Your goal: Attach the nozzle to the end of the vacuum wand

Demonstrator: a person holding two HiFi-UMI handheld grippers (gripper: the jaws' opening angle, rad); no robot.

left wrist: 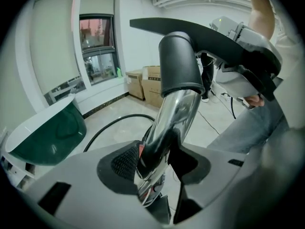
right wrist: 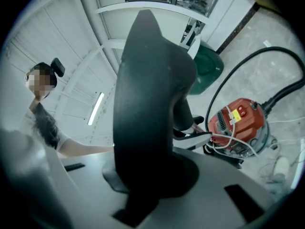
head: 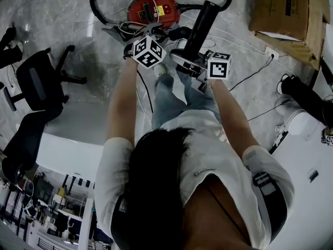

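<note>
The black nozzle [head: 202, 24] is a flat floor head with a round neck. My right gripper [head: 191, 61] is shut on the head, which fills the right gripper view [right wrist: 150, 94] between my jaws [right wrist: 147, 175]. In the left gripper view the nozzle's neck [left wrist: 178, 63] sits as a collar over the top of the chrome vacuum wand [left wrist: 174, 111]. My left gripper [left wrist: 155, 163] is shut on that wand lower down, and it shows in the head view [head: 152, 35] under its marker cube. The right gripper [left wrist: 228, 51] holds the head just above.
The red vacuum cleaner [head: 153, 8] stands on the grey floor ahead, its black hose [head: 99, 12] looping round it. Cables and a power strip [head: 270, 52] lie to the right. A cardboard box [head: 289, 9] sits far right and an office chair [head: 36, 79] at the left.
</note>
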